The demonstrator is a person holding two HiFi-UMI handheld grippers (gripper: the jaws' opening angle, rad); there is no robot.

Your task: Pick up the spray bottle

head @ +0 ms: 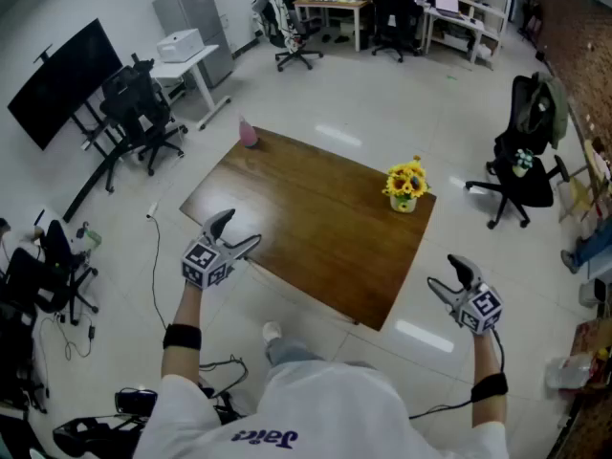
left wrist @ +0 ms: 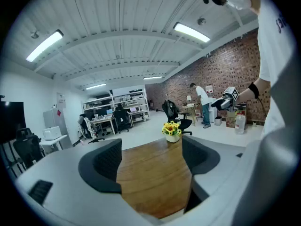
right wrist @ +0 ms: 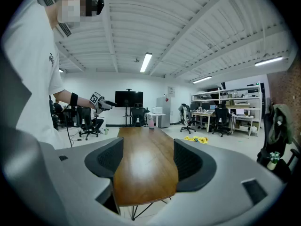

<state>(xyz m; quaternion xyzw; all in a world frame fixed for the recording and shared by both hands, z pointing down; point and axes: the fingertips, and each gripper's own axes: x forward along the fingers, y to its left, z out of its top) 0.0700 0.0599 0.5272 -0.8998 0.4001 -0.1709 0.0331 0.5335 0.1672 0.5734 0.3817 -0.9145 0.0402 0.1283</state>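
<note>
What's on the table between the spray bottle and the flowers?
Nothing: only bare table between bottle and flowers, seen in the head view.

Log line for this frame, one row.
phase: pre-reach | left tongs: open, empty | right tongs: open, empty | spray bottle: far corner of table, untouched

I count one wooden table (head: pixel 316 228), with one pink spray bottle (head: pixel 249 133) and one pot of sunflowers (head: pixel 405 185) on it, and two grippers, my left gripper (head: pixel 244 226) and my right gripper (head: pixel 441 271).
</note>
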